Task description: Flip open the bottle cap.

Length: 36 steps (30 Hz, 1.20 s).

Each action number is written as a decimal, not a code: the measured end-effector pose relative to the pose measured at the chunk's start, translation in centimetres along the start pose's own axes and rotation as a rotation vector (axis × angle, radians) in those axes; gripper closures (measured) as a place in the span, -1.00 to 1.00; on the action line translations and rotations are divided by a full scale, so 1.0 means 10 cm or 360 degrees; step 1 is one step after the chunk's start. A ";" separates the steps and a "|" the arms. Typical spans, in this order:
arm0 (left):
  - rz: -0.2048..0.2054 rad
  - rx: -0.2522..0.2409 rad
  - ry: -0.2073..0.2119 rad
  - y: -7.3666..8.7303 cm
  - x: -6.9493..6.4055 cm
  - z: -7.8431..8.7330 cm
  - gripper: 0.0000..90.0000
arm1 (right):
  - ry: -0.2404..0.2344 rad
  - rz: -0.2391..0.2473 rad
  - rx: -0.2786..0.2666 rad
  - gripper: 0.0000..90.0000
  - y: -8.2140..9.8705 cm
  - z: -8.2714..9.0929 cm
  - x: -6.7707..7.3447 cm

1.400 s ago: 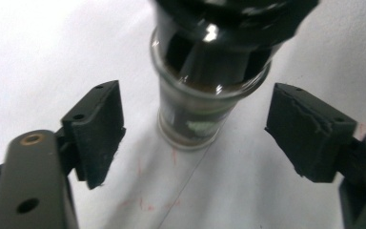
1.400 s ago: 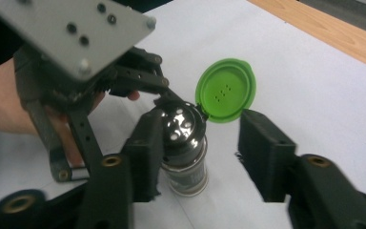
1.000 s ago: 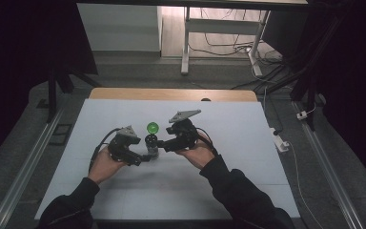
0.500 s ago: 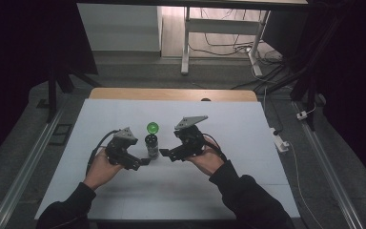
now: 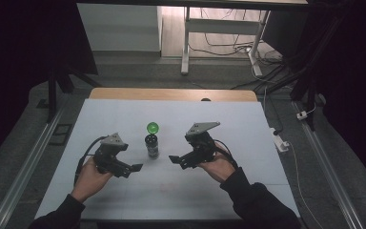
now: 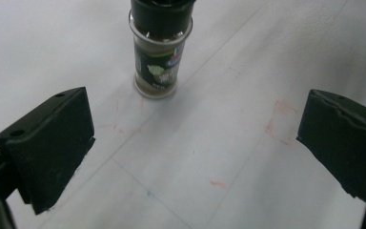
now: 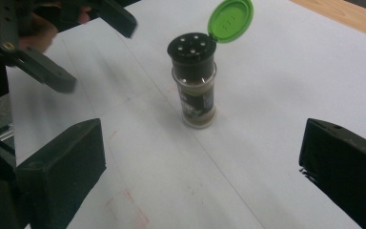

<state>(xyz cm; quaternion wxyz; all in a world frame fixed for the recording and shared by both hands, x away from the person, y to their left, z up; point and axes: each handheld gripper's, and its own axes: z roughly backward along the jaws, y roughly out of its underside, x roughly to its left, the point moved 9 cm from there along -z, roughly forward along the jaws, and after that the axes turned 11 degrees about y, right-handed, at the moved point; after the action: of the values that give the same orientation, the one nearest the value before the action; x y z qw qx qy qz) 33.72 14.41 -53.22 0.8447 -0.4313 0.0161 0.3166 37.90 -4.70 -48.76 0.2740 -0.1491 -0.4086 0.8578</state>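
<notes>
Both grippers have backed away from the spice jar [image 5: 151, 146] since a second ago, when they were crowded right up against it; now the left gripper [image 5: 134, 168] sits off at the jar's 8 o'clock and the right gripper [image 5: 173, 159] at its 4 o'clock, each well apart from it, with nothing between them and it. Jaws on both are spread wide and holding nothing, pretty obvious in the left gripper view and the right gripper view, where the black blocky pads stand far out at the edges. The jar itself stands upright near the middle of the white table [image 5: 248, 124], a small clear cylinder with brownish stuff inside, a dark label with a bit of green on it, and a black shaker top with round holes. Its green flip lid [image 5: 152, 127] is hinged open and tipped back at the jar's 12 o'clock. Table surface is matte white with faint thin lines and some smudgy red marks close to the jaws. Going farther out, the far edge of the table shows a strip of bare wood [image 5: 171, 94], then grey floor, a white stand leg [image 5: 186, 43] at about 12 o'clock, and a tangle of cables [image 5: 233, 43] off toward 1 o'clock.
</notes>
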 end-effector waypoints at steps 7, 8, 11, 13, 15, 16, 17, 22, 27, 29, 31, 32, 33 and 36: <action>0.0031 -0.0064 -0.0012 0.11 -0.08 0.20 -1.00 | 0.0032 -0.0019 0.0002 -1.00 0.12 0.14 -0.06; 0.0035 -0.0074 -0.0012 0.13 -0.09 0.22 -1.00 | 0.0037 -0.0019 0.0000 -1.00 0.14 0.17 -0.07; 0.0055 -0.0099 -0.0014 0.18 -0.12 0.29 -1.00 | 0.0056 -0.0030 -0.0003 -1.00 0.20 0.25 -0.10; 0.0069 -0.0119 -0.0016 0.22 -0.14 0.34 -1.00 | 0.0072 -0.0033 -0.0002 -1.00 0.25 0.30 -0.13; 0.0086 -0.0141 -0.0021 0.26 -0.15 0.39 -1.00 | 0.0091 -0.0037 -0.0003 -1.00 0.30 0.35 -0.16; 0.0096 -0.0146 -0.0021 0.28 -0.16 0.41 -1.00 | 0.0102 -0.0046 -0.0005 -1.00 0.33 0.38 -0.18; 0.0102 -0.0155 -0.0026 0.30 -0.17 0.44 -1.00 | 0.0112 -0.0054 -0.0006 -1.00 0.35 0.41 -0.19; 0.0129 -0.0191 -0.0058 0.40 -0.20 0.55 -1.00 | 0.0159 -0.0110 -0.0016 -1.00 0.47 0.57 -0.29; 0.0170 -0.0225 -0.0084 0.50 -0.22 0.67 -1.00 | 0.0217 -0.0157 -0.0016 -1.00 0.62 0.74 -0.39; 0.0188 -0.0239 -0.0090 0.54 -0.22 0.71 -1.00 | 0.0240 -0.0169 -0.0017 -1.00 0.68 0.80 -0.41; 0.0199 -0.0251 -0.0102 0.59 -0.23 0.75 -1.00 | 0.0268 -0.0180 -0.0017 -1.00 0.74 0.87 -0.44; 0.0208 -0.0260 -0.0107 0.61 -0.23 0.78 -1.00 | 0.0284 -0.0182 -0.0017 -1.00 0.78 0.90 -0.45; 0.0213 -0.0265 -0.0114 0.63 -0.23 0.80 -1.00 | 0.0301 -0.0186 -0.0015 -1.00 0.81 0.93 -0.47; 0.0232 -0.0286 -0.0134 0.70 -0.24 0.87 -1.00 | 0.0343 -0.0218 -0.0012 -1.00 0.91 1.02 -0.52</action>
<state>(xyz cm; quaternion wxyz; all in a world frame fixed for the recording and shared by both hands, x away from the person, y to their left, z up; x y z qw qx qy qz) 25.82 22.58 -52.01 0.7773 -0.4892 -0.0165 0.3953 33.99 -18.77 -49.38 0.3735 -0.2131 -0.3892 0.8146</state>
